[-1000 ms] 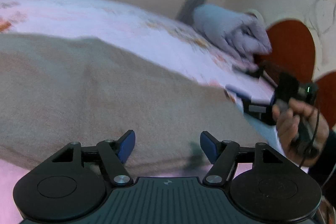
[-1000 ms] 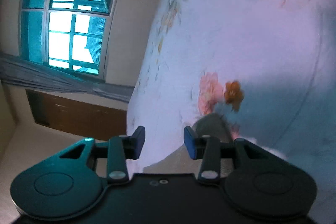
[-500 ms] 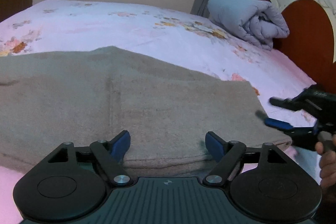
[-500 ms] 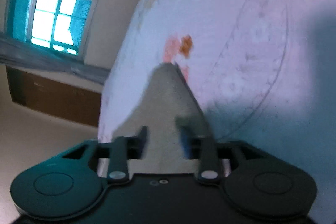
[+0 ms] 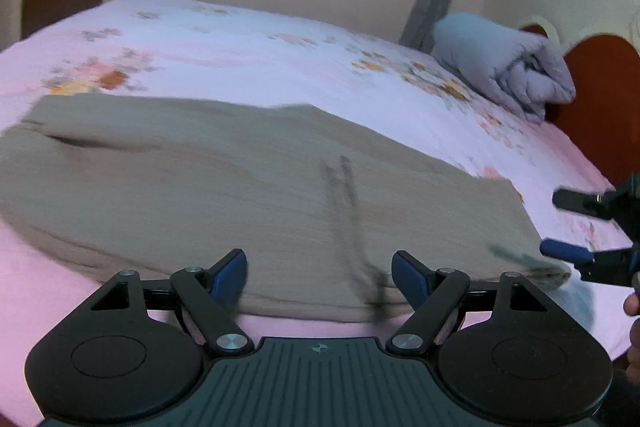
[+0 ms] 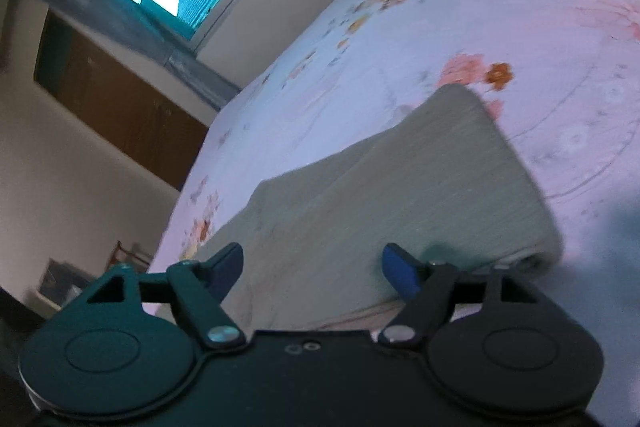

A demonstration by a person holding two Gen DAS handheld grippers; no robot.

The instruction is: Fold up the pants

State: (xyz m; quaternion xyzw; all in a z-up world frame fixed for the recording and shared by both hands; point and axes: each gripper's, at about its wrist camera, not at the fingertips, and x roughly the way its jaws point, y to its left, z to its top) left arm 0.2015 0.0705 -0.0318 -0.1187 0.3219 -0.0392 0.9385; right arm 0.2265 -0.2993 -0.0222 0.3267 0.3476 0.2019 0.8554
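Both tongs have let go of folded pants (image 5: 248, 187).

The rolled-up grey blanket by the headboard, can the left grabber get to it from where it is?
Probably not without moving. The left gripper sits open at the pants' near edge; the grey blanket lies across the bed. Nothing blocks the way.

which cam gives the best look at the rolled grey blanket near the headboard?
Left wrist. The rolled grey blanket is fully in frame there, lying on the bed by the red headboard. The right wrist view catches at most a grey sliver at its top edge, too little to identify.
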